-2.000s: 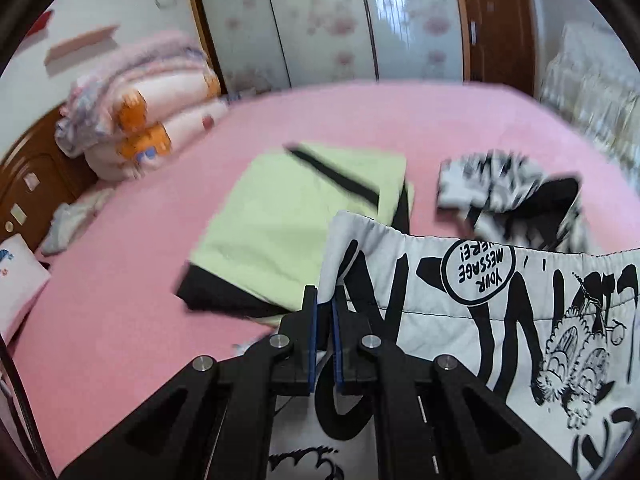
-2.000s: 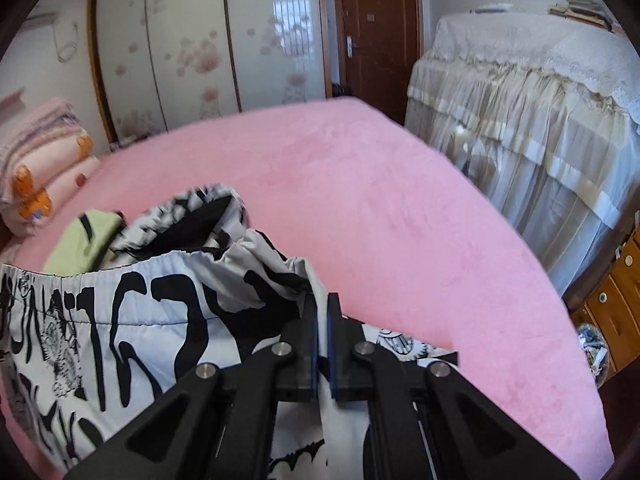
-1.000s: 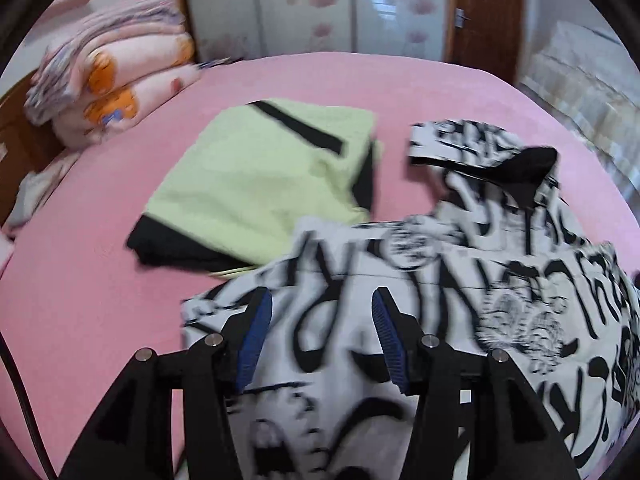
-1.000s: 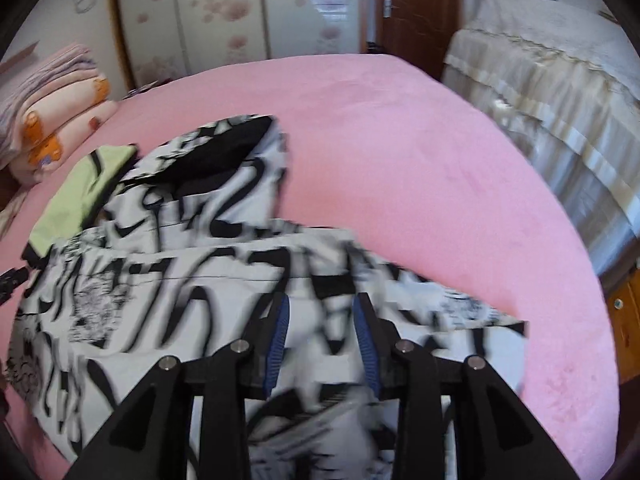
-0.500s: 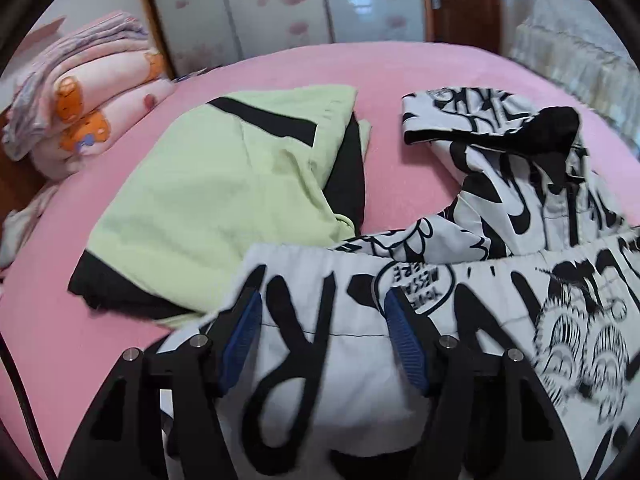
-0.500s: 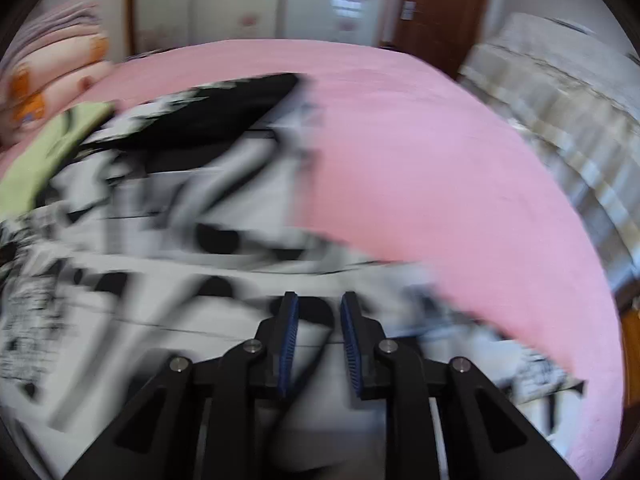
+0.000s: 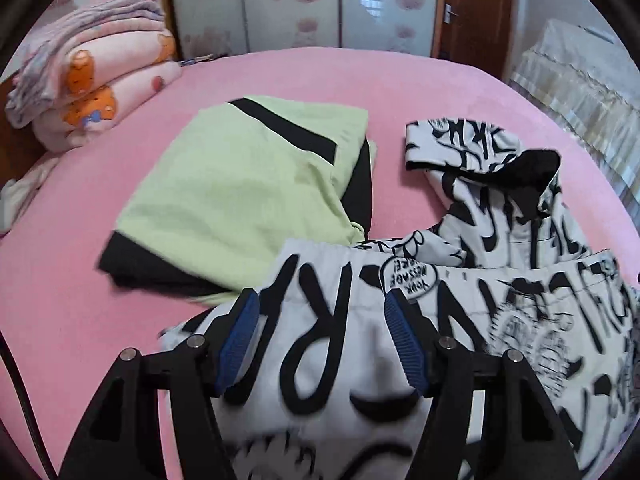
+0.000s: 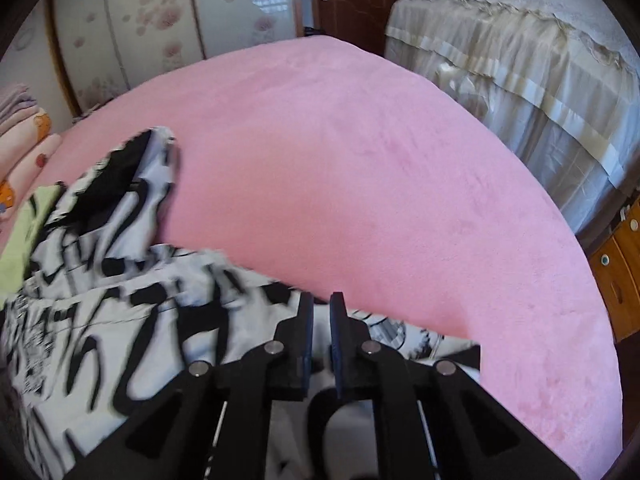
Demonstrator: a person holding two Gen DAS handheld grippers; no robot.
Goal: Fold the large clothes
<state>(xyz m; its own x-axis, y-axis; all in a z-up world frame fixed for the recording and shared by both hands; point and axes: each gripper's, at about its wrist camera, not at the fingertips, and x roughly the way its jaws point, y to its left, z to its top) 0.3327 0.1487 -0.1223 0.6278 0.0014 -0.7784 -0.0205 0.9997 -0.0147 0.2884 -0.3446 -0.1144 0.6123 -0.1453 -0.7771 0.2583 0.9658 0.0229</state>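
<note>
Our black-and-white printed garment (image 7: 460, 320) lies rumpled on the pink bed (image 8: 360, 160) beside a folded green one (image 7: 248, 196); it looks soft and floppy, best pinched at hem corners. Left gripper (image 7: 320, 336) gapes empty above it; right gripper (image 8: 321, 332) is nearly closed, jaws just reopening slightly, grip unclear

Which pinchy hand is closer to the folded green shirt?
Left. The left gripper hovers just this side of the green shirt, over the printed hoodie. The right gripper is far across that hoodie.
</note>
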